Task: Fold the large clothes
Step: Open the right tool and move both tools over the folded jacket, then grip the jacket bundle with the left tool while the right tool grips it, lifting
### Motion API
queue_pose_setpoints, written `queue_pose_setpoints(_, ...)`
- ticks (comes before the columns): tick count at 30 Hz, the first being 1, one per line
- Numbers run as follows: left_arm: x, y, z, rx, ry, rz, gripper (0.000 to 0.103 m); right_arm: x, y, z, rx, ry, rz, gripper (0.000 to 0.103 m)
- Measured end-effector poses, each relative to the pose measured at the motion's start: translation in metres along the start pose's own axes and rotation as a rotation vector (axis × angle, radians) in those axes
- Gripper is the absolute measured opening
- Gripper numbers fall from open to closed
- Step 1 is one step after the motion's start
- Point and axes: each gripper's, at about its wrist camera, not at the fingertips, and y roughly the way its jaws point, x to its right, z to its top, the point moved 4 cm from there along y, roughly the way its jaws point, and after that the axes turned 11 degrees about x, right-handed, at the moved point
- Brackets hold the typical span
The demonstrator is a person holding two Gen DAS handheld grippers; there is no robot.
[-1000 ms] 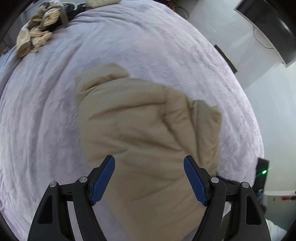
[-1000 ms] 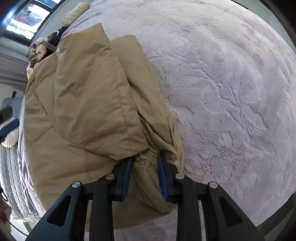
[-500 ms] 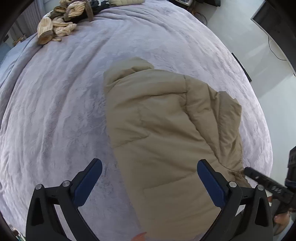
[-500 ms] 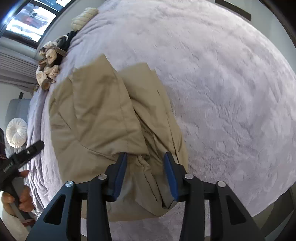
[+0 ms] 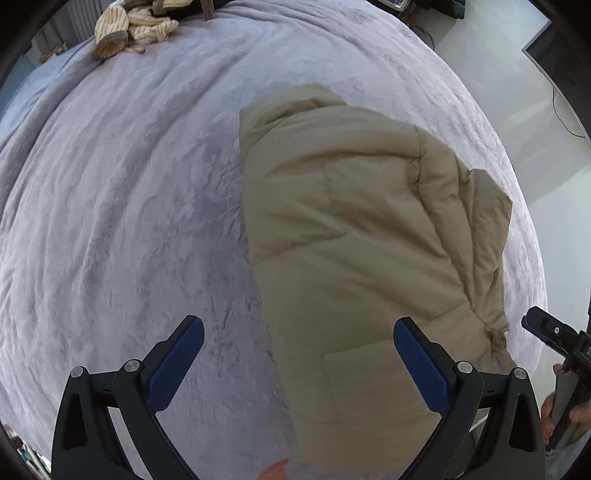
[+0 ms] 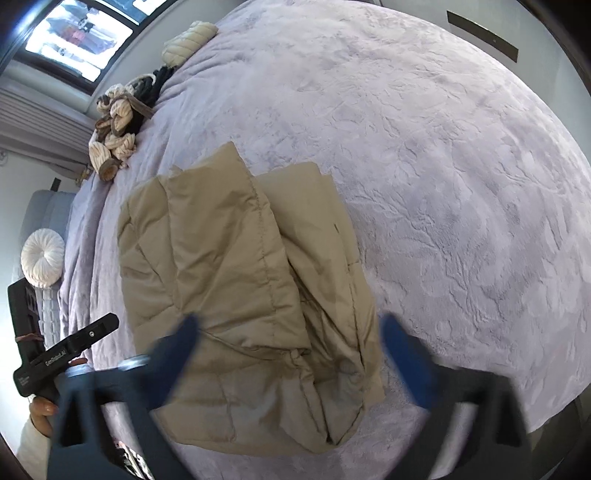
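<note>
A tan puffer jacket (image 5: 369,240) lies folded in a thick bundle on the lavender bed cover (image 5: 110,184). My left gripper (image 5: 297,325) hovers above the jacket's left edge, jaws wide apart and holding nothing. In the right wrist view the jacket (image 6: 229,258) lies below my right gripper (image 6: 288,321), which is blurred. Its jaws are opening, wide apart over the gathered hem, and the pads do not press on the cloth.
A pile of cream and dark clothes (image 5: 136,26) (image 6: 118,122) sits at the far edge of the bed (image 6: 443,147). A round white cushion (image 6: 42,256) lies to the left, under a window (image 6: 74,37). Pale floor (image 5: 535,147) lies beyond the bed's right edge.
My right gripper let go of the jacket's bunched hem, rose and spread its jaws wide. My left gripper opened wider and slid left, so the jacket now lies to the right in its view.
</note>
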Motion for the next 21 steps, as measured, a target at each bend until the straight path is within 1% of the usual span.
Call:
queue_pose_setpoints(2,-0.008,0.004,-0.003,-0.008,-0.031,-0.033,0.103,0.001,0.004,0.001,-0.026,-0.014,0.006,0.103)
queue_pose_setpoints(5,-0.027,0.013,-0.008,-0.023,-0.106,-0.072,0.103,0.004,0.012,0.003,-0.082,-0.031,0.035,0.103)
queue_pose_setpoints(6,-0.035,0.019,-0.010,-0.039,-0.141,-0.098,0.103,0.005,0.014,0.003,-0.093,-0.035,0.041,0.103)
queue_pose_setpoints(9,-0.046,0.031,-0.018,-0.081,-0.230,-0.228,0.103,0.010,0.021,0.003,-0.120,-0.036,0.058,0.103)
queue_pose_setpoints(10,-0.049,0.035,-0.021,-0.094,-0.273,-0.287,0.103,0.010,0.022,0.004,-0.125,-0.033,0.069,0.103)
queue_pose_setpoints(11,-0.050,0.038,-0.022,-0.101,-0.296,-0.323,0.103,0.011,0.025,0.005,-0.134,-0.027,0.093,0.103)
queue_pose_setpoints(12,-0.050,0.041,-0.025,-0.109,-0.327,-0.388,0.103,0.010,0.028,0.005,-0.145,-0.025,0.123,0.103)
queue_pose_setpoints(14,-0.048,0.048,-0.027,-0.115,-0.349,-0.454,0.103,0.010,0.036,0.006,-0.175,-0.029,0.167,0.103)
queue_pose_setpoints(17,-0.042,0.062,-0.031,-0.125,-0.369,-0.520,0.103,0.014,0.052,0.007,-0.202,-0.043,0.166,0.103)
queue_pose_setpoints(21,-0.034,0.080,-0.033,-0.140,-0.370,-0.566,0.103,0.021,0.080,0.007,-0.263,-0.019,0.227,0.103)
